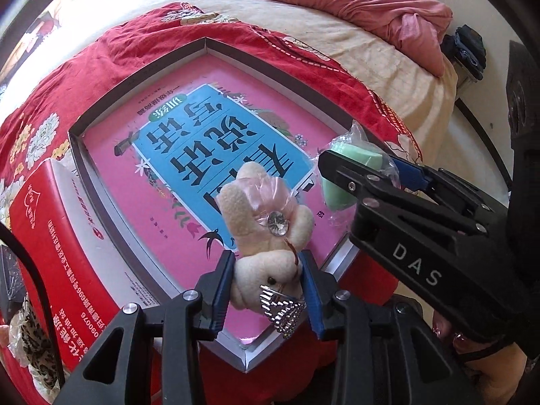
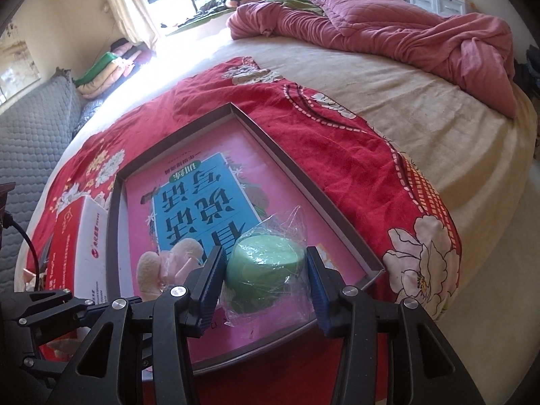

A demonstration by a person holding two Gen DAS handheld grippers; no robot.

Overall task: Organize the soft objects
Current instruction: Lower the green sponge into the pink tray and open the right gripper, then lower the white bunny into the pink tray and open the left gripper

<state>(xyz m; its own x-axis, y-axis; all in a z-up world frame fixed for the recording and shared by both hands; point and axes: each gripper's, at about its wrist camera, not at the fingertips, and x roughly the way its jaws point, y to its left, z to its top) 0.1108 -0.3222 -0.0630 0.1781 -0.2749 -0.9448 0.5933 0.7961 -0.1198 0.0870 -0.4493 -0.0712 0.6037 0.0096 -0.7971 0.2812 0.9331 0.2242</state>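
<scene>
My left gripper (image 1: 268,270) is shut on a small beige plush bear (image 1: 266,233) with a pink bow and a crystal, held by its head over the near part of a shallow grey tray (image 1: 141,77). My right gripper (image 2: 265,270) is shut on a green soft round puff (image 2: 265,266) in a clear plastic bag, over the tray's (image 2: 287,145) near right corner. The right gripper (image 1: 357,172) with the green puff (image 1: 337,195) shows at the right of the left wrist view. The bear's legs (image 2: 152,270) show at the left of the right wrist view.
A pink and blue book (image 1: 209,141) fills the tray floor. A red and white box (image 1: 57,236) lies left of the tray. All rests on a red floral cloth (image 2: 354,155) on a beige bed, with a crumpled pink quilt (image 2: 405,33) behind.
</scene>
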